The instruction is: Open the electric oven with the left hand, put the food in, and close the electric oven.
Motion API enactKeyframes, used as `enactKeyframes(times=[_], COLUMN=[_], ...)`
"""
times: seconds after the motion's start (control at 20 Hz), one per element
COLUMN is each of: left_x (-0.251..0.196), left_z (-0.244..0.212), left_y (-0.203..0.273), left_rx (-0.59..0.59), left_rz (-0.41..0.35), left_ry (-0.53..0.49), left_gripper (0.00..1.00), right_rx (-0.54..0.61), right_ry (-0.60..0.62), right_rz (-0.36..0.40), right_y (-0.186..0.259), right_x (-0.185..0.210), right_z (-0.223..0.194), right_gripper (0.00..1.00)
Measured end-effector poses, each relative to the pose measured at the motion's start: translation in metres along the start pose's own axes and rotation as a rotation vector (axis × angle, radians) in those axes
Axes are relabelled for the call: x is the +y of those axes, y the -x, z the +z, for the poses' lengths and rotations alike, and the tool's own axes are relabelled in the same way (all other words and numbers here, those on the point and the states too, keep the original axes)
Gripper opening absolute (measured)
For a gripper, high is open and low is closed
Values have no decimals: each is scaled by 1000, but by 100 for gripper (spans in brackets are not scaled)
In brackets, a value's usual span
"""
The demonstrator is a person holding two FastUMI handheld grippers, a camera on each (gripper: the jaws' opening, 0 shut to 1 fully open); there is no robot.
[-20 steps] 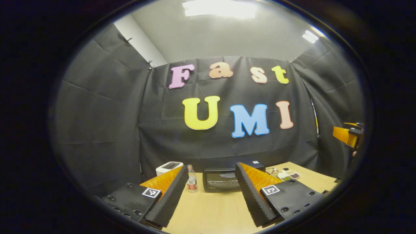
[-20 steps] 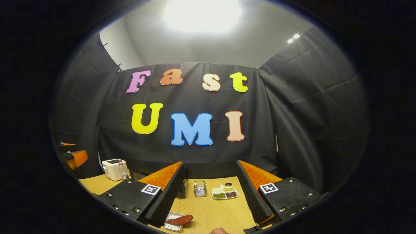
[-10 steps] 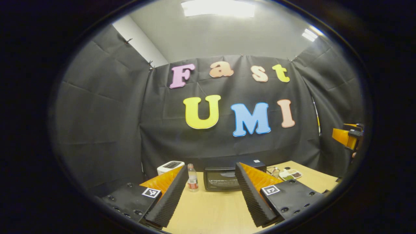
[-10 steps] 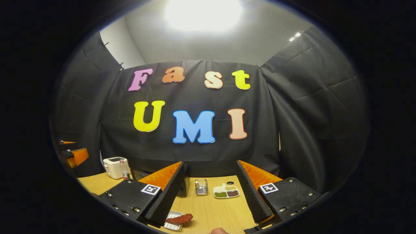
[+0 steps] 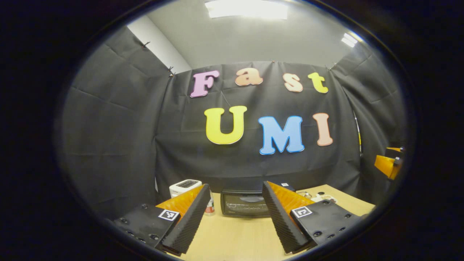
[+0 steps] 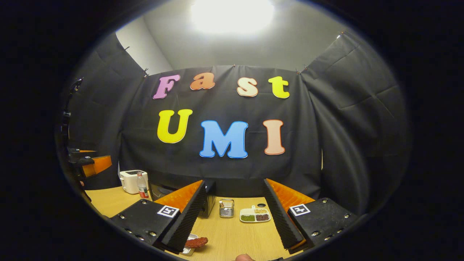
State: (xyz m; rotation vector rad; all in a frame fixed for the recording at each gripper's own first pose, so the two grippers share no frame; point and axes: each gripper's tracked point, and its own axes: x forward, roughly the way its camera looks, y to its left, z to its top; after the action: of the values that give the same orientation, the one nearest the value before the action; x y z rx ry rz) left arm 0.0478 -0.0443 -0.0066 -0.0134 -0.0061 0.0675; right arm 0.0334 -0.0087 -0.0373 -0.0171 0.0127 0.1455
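Observation:
The black electric oven (image 5: pixel 244 203) stands at the back of the wooden table (image 5: pixel 232 235) with its glass door closed; it sits straight ahead of my left gripper (image 5: pixel 235 217), which is open and empty above the table. In the right gripper view the oven (image 6: pixel 208 203) is partly hidden behind a finger. A reddish-brown piece of food (image 6: pixel 196 242) lies on a small white tray (image 6: pixel 188 250) near the table's front, just ahead of my open, empty right gripper (image 6: pixel 232 221). The other gripper shows at the far left (image 6: pixel 92 165) and at the far right (image 5: pixel 388 165).
A white toaster (image 5: pixel 185 187) and a small bottle (image 5: pixel 209 207) stand left of the oven. Right of it are a wire basket (image 6: pixel 226 208) and a white divided dish (image 6: pixel 255 215) of beans. Black cloth walls close the booth. A fingertip (image 6: pixel 243 257) shows at the bottom edge.
The left gripper's view has swung slightly right and drawn a bit closer to the oven; the bottle now sits partly behind its finger. The right gripper's view has turned left a little.

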Motion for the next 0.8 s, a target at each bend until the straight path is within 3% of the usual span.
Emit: enactKeyframes(times=[0.35, 0.8], left_x=[-21, -47], left_z=[-6, -51], left_y=[-66, -179], left_rx=[-6, 38], left_rz=[-20, -113], left_ry=[-12, -27], left_gripper=[100, 100], right_rx=[49, 69], right_ry=[-19, -34], right_rz=[19, -78], right_y=[-17, -52], right_x=[0, 6], right_z=[-27, -34], right_gripper=[95, 95])
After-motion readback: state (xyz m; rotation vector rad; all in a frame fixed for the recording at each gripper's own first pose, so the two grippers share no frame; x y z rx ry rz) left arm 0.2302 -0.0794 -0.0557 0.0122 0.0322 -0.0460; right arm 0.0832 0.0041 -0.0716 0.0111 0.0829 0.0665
